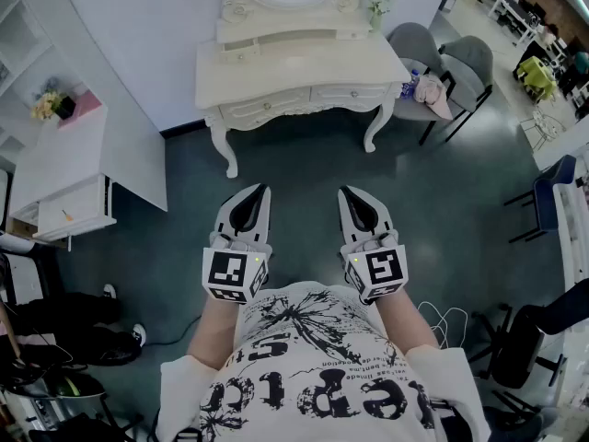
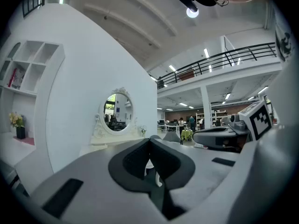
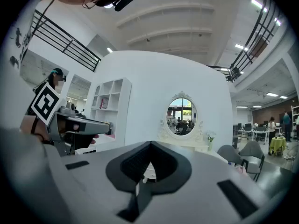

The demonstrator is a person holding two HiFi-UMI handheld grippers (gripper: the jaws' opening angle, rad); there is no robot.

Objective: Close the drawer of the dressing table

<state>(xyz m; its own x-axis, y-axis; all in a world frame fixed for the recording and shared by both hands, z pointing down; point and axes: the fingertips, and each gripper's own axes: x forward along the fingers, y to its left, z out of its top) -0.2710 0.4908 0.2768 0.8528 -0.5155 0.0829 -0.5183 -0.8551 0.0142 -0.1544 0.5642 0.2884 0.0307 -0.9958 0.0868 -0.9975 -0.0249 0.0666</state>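
Grey floor [image 1: 304, 168], dressing table [image 1: 294, 63] ahead; left gripper [image 1: 260, 190], right gripper [image 1: 347, 192] level, side by side, jaws closed, empty.

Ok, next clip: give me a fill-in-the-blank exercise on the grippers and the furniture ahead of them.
The left gripper and the right gripper both have their jaws ____, with nothing between them.
The mirror on the dressing table is ____ in shape.
In the head view, the grey chairs stand to the table's ____.
Missing words: shut; oval; right.
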